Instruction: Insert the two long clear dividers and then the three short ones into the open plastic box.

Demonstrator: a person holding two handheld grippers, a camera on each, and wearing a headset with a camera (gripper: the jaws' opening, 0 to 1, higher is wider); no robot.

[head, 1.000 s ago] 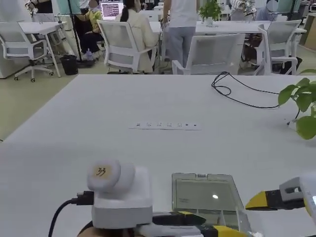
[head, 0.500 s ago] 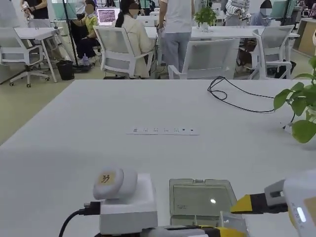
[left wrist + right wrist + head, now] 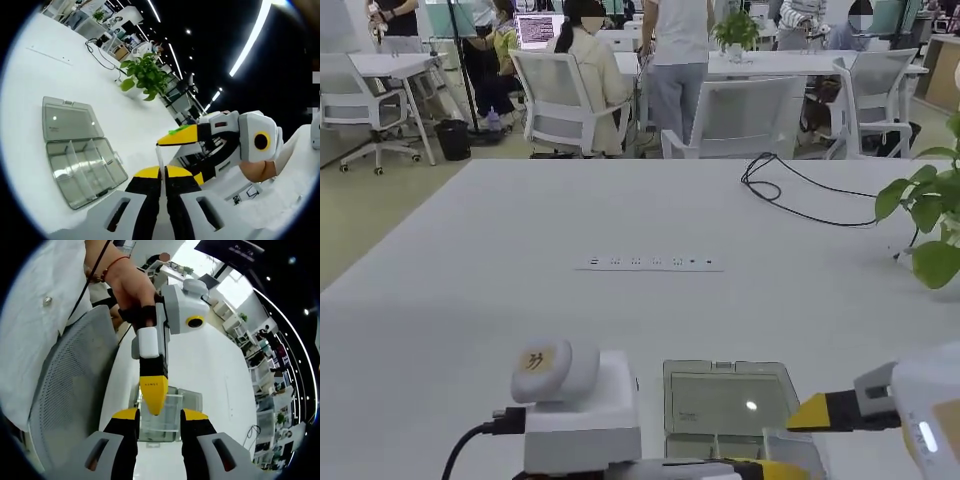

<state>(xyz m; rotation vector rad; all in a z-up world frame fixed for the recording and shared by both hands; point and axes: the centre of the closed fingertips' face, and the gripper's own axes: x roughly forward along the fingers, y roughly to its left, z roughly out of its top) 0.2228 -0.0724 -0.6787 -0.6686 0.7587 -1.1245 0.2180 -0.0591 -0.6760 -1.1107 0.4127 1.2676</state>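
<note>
open plastic box, clear dividers inside

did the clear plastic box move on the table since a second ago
No. The clear plastic box with open lid keeps the same offset from the row of white table sockets in the head view; only the camera shifted.

Your right tool had its yellow-tipped jaws well apart, rising from the bottom of the view. Between them came the left tool, pointing down, its yellow tip closed on a clear divider. Your hand gripped that tool from above, a red cord at the wrist. Beneath lay the open plastic box on the white desk, with a mesh chair to the left.
</note>
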